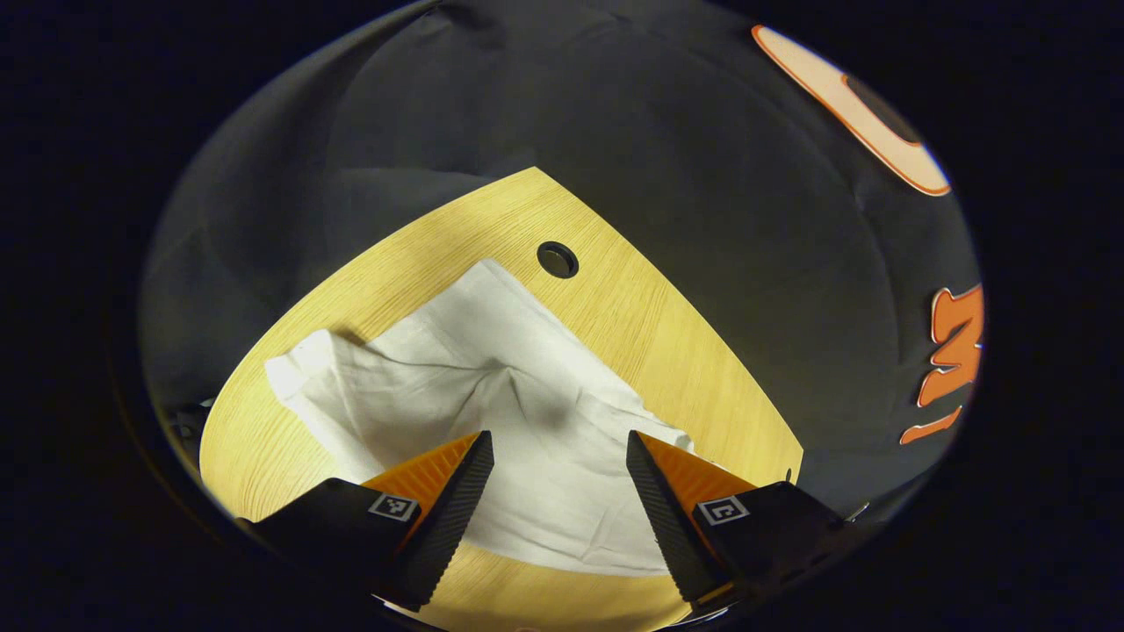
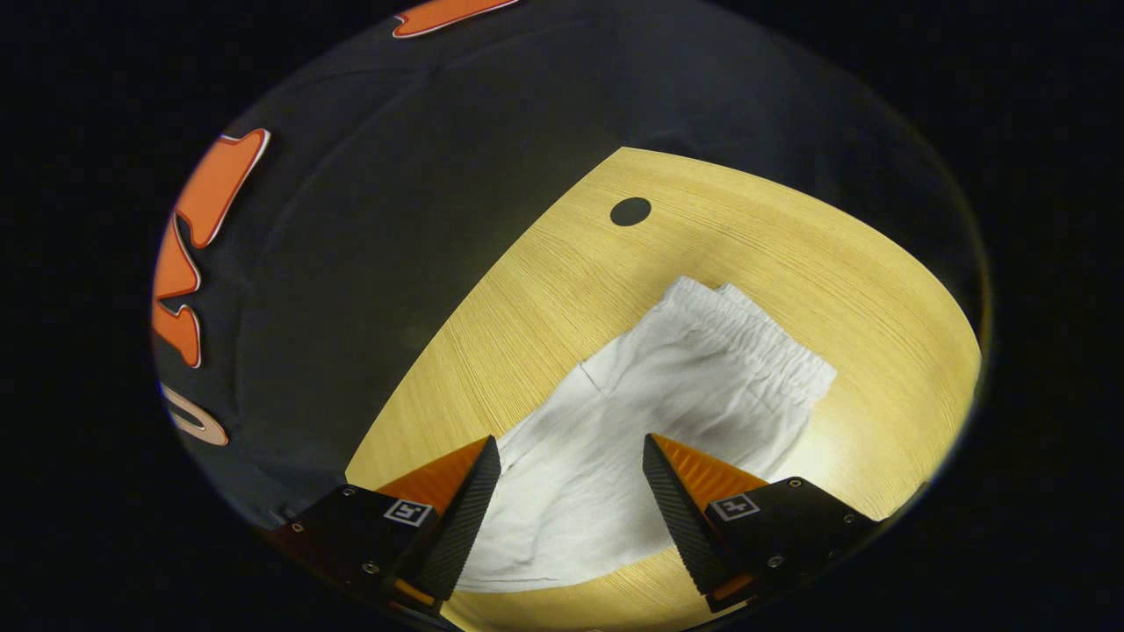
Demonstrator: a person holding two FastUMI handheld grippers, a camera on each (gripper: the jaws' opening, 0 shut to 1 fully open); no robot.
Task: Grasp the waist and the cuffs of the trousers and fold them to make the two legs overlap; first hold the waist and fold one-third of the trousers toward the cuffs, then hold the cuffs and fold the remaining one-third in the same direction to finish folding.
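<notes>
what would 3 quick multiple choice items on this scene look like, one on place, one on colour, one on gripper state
1. Where do the trousers lie?
A. on the wooden table
B. on the floor
C. on a chair

2. What colour are the trousers?
A. blue
B. white
C. red

3. How do the left gripper's jaws stand?
A. shut on the waistband
B. shut on nothing
C. open

Key: 1 A, the trousers rest flat on the wooden table; 2 B, the cloth is white, elastic waistband included; 3 C, the left gripper has jaws apart above the cloth.
</notes>
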